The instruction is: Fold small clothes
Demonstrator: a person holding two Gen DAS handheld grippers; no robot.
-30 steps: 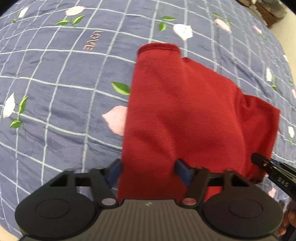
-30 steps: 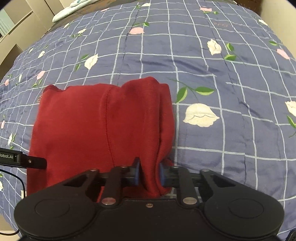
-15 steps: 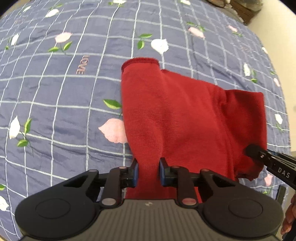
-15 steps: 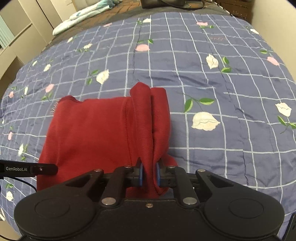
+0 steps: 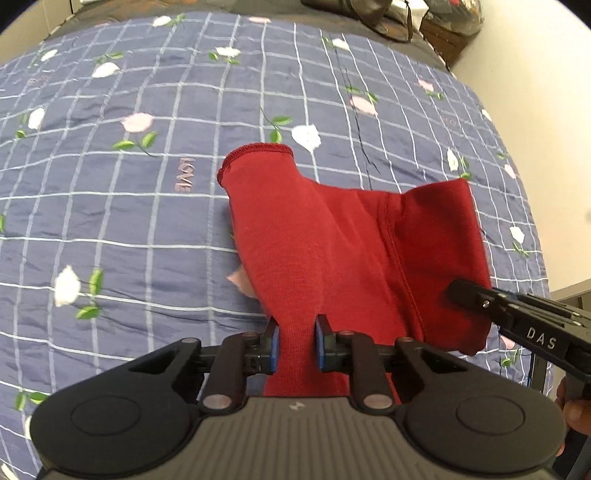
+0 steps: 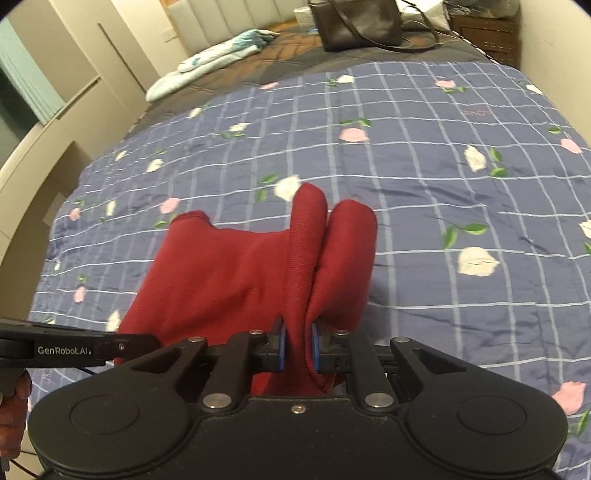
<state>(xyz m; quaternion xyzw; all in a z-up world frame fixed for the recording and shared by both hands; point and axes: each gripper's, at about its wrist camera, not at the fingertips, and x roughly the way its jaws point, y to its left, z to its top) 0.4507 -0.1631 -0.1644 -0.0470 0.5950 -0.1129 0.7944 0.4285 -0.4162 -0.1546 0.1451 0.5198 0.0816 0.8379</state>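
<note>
A big bed [image 6: 406,177] has a blue cover with white squares and flowers. A dark bag [image 6: 356,24] and a pale blanket [image 6: 218,59] lie at its far end. The walls [image 6: 554,44] are cream.

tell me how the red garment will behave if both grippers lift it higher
Probably floppy: the red garment already bunches into soft folds where the jaws pinch it. Likely light, a thin knit. Its free hem would probably hang down, not hold shape.
</note>
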